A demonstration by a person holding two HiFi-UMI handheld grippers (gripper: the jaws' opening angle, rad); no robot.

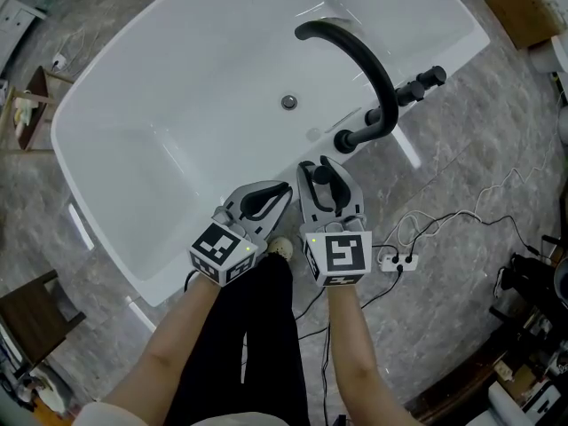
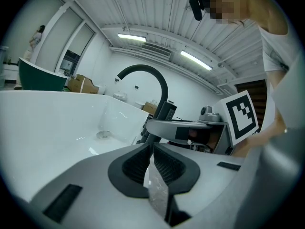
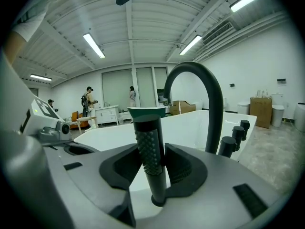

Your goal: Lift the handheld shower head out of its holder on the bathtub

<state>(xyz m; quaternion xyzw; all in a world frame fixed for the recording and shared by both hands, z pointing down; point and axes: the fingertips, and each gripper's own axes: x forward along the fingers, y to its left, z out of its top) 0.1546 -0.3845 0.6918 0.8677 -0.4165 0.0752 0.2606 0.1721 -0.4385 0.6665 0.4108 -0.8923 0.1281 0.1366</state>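
Observation:
The black handheld shower head (image 3: 148,147) stands upright in its round holder (image 3: 157,201) on the rim of the white bathtub (image 1: 115,256). My right gripper (image 3: 152,159) is shut on its knurled stem, a pad on either side. From the head view the right gripper (image 1: 325,170) sits at the tub's near rim, just in front of the arched black faucet (image 1: 364,56). Beside it on the left, my left gripper (image 1: 282,192) is shut with nothing between its pads (image 2: 164,166) and points over the tub.
Black control knobs (image 1: 422,82) stand on the rim right of the faucet. A drain (image 1: 288,102) lies in the tub floor. On the marble floor are a power strip with cables (image 1: 397,258), a cardboard box (image 1: 524,11) and a wooden stool (image 1: 31,313).

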